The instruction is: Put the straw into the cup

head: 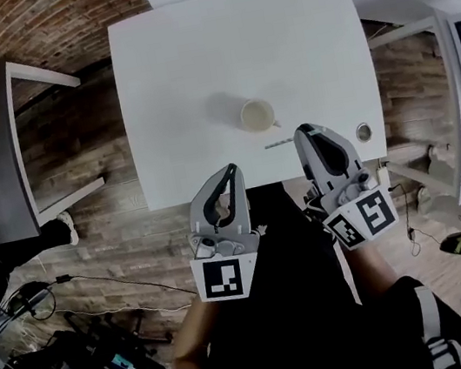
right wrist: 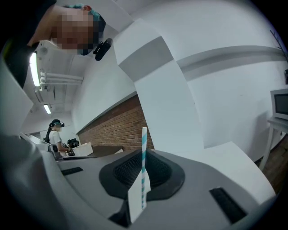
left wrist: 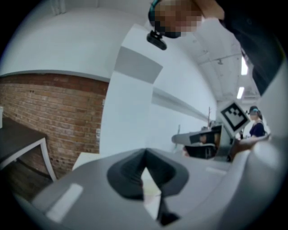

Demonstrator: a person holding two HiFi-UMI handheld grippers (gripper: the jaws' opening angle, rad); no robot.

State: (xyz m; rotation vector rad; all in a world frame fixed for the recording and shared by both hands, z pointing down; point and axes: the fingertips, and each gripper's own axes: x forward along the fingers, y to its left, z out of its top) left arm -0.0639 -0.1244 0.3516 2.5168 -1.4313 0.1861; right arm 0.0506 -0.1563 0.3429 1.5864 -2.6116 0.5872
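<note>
Near table (head: 176, 74) front edge, right gripper (head: 302, 133) clamped striped straw (head: 278, 143), long axis level, crosswise to jaws. Cup (head: 258, 115) stood just beyond, slightly left. Left gripper (head: 232, 170) closed, empty, farther off.

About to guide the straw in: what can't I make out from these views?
Inside the cup: head view, too small.
That cup: outside both gripper views.
Gripped end of the straw: head view, under the right gripper.
The round thing by the table edge: head view, too small to identify.
</note>
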